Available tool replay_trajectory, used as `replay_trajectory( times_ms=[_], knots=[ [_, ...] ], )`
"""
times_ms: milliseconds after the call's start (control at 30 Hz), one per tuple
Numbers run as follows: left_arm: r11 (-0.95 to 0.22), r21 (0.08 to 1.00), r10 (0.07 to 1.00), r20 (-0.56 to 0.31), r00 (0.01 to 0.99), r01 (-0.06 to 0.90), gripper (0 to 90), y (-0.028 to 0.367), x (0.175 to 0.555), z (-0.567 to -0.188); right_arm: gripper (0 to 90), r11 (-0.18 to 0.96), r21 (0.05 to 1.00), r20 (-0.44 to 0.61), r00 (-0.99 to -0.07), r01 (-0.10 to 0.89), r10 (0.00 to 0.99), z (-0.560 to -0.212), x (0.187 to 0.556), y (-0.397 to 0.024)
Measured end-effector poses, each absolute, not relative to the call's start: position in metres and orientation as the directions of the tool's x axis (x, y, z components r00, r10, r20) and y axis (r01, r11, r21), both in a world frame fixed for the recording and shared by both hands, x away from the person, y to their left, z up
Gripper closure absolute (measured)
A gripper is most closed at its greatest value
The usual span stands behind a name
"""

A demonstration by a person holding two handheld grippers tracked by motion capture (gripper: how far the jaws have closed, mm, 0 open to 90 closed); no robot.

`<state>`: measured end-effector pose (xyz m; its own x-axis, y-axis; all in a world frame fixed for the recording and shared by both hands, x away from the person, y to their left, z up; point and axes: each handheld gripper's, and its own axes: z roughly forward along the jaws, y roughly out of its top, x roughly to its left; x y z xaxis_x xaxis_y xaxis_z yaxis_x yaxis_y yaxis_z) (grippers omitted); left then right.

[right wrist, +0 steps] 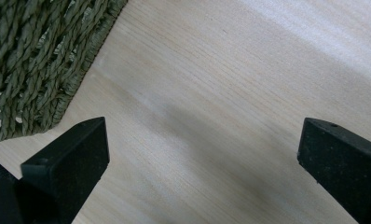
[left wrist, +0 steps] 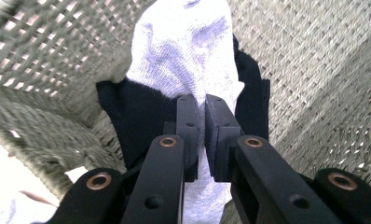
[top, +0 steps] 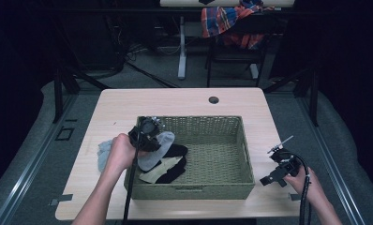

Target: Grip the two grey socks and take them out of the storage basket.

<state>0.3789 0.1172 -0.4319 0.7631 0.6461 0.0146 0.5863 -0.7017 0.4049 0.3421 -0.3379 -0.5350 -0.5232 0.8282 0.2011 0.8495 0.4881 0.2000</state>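
left gripper: my left gripper [top: 149,133] sits over the left end of the basket [top: 243,176], just inside its left wall. In the left gripper view the jaws [left wrist: 205,105] are pinched tight on the white sock [left wrist: 188,56], only a thin slit between them, sock fabric running down through it.
white sock: pale grey-white, held in my left gripper, hanging above the basket floor. In the high view the white sock [top: 157,149] drapes over the dark socks at the basket's left end.
black sock: a black sock [left wrist: 132,116] lies right under and on both sides of the white one; in the high view it spreads toward the basket middle [top: 177,151].
other socks in basket: a cream and black sock [top: 163,169] lies near the front-left corner, touching the black one.
sock outside basket: a light blue sock [top: 103,152] lies on the table [top: 128,101] just left of the basket, partly behind my left hand [top: 121,152].
right gripper: my right gripper [top: 277,172] is off to the right of the basket, over bare table, gripping nothing. Jaws are spread wide in the right gripper view [right wrist: 200,154], wood grain between them, basket corner [right wrist: 34,56] at upper left.
right hand: my right hand [top: 304,180] holds it near the table's front-right edge, well apart from the socks.
background: a plaid cloth [top: 229,21] hangs on a chair beyond the table.
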Motion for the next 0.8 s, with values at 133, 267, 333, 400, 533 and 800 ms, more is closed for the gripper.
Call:
replay_trajectory(
  times_ms=[133,267,333,400,533,800],
  knots=[
    [-0.686,0.429,0.658,0.021,0.753,0.587,85.7,0.12,0.379,-0.427,1.7,0.499,0.192,0.195,-0.531,0.845,0.825,-0.535,0.343,-0.338],
    [-0.67,0.459,0.665,0.019,0.747,0.584,85.7,0.122,0.379,-0.419,1.7,0.497,0.192,0.194,-0.53,0.846,0.826,-0.535,0.342,-0.338],
    [-0.672,0.459,0.662,0.022,0.749,0.581,85.7,0.122,0.378,-0.415,1.7,0.498,0.194,0.195,-0.53,0.845,0.825,-0.535,0.342,-0.338],
    [-0.665,0.473,0.665,0.022,0.747,0.578,85.6,0.124,0.377,-0.411,1.7,0.495,0.196,0.204,-0.529,0.847,0.824,-0.535,0.342,-0.338],
    [-0.651,0.496,0.673,0.026,0.74,0.574,85.7,0.129,0.375,-0.402,1.7,0.5,0.195,0.198,-0.534,0.844,0.822,-0.535,0.342,-0.338],
    [-0.631,0.528,0.688,0.042,0.724,0.568,85.6,0.14,0.37,-0.386,1.7,0.499,0.191,0.2,-0.532,0.845,0.823,-0.535,0.342,-0.338]
  ],
)
